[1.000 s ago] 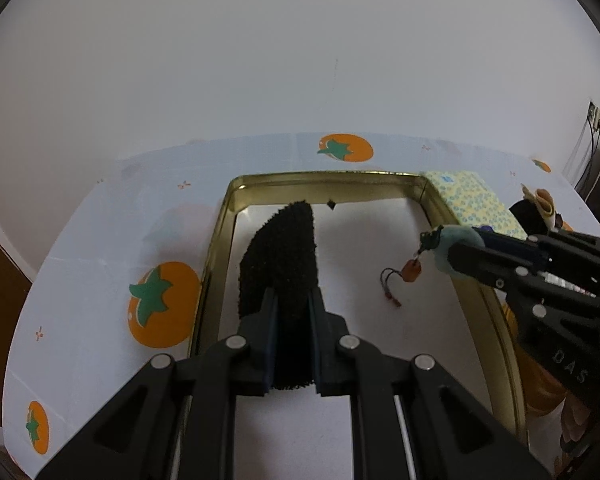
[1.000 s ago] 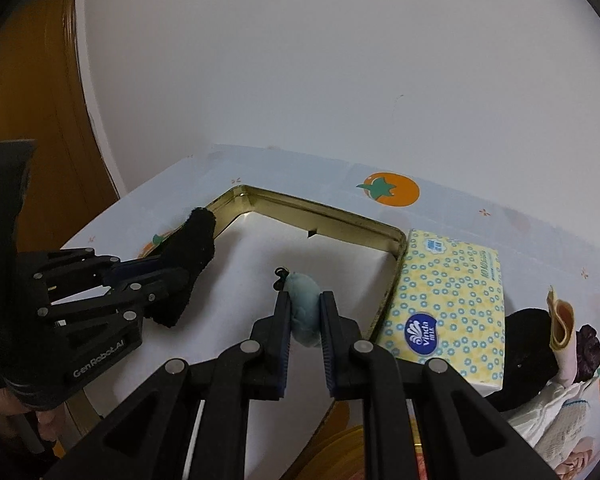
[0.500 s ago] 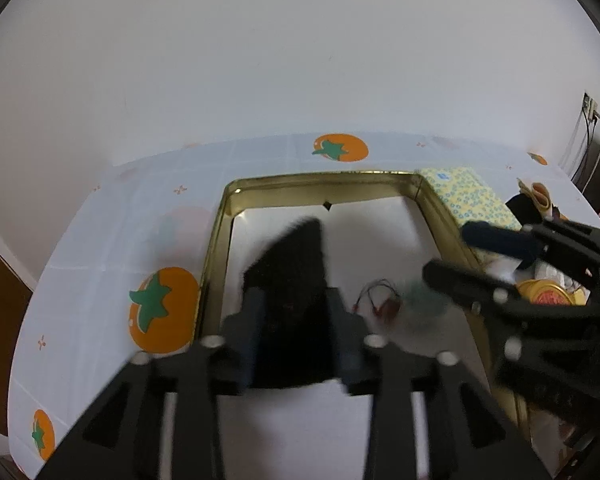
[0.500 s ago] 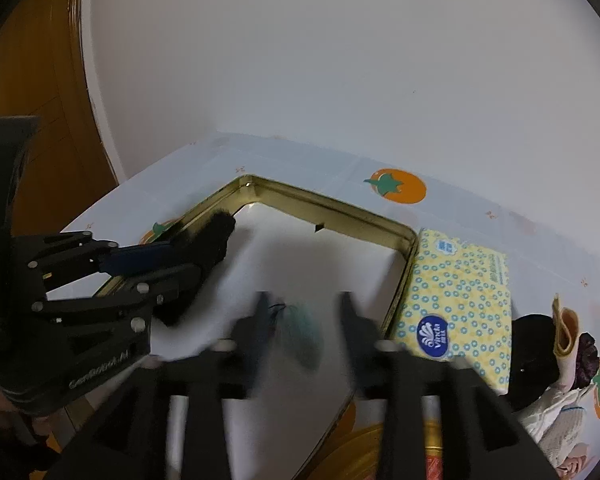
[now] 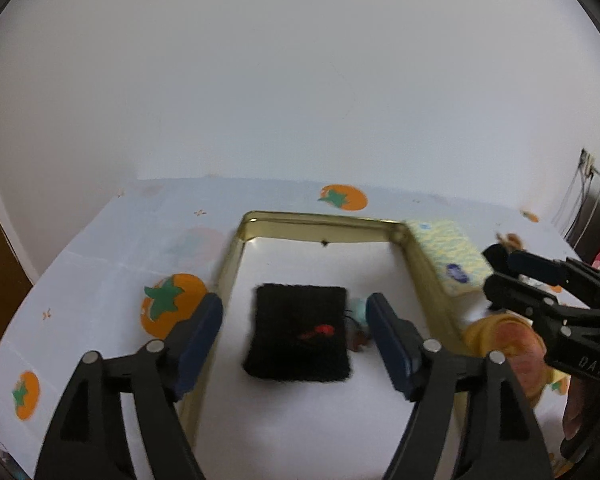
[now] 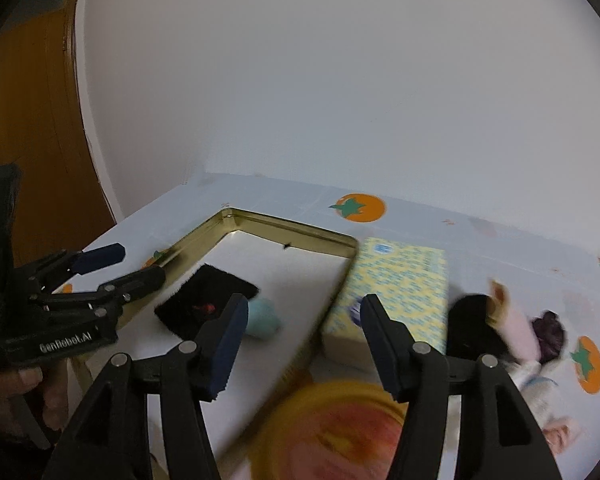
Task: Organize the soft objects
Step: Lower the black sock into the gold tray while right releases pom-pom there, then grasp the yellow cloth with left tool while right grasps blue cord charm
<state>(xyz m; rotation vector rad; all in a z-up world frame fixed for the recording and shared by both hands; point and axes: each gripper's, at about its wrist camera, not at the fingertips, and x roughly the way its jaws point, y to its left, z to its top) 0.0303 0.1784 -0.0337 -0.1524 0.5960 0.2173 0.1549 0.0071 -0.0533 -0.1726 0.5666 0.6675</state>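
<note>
**Soft items lie in the gold tray**

A white wall backs the desk (image 5: pixel 100 248) with its orange-fruit cloth. On the white floor of the gold-rimmed tray (image 5: pixel 320 222) a black fuzzy pad (image 5: pixel 300 336) lies flat, a pale blue soft toy (image 6: pixel 262 316) just beside it. The left gripper (image 5: pixel 294 326) and right gripper (image 6: pixel 302 320) hang above, fingers opening, gripping nothing. A yellow tissue pack (image 6: pixel 400 284) touches the tray's outer wall.

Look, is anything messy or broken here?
Nothing looks broken. The black fuzzy square cloth and pale blue soft toy lie loose in the gold metal tray, but other soft things remain heaped outside it.
</note>
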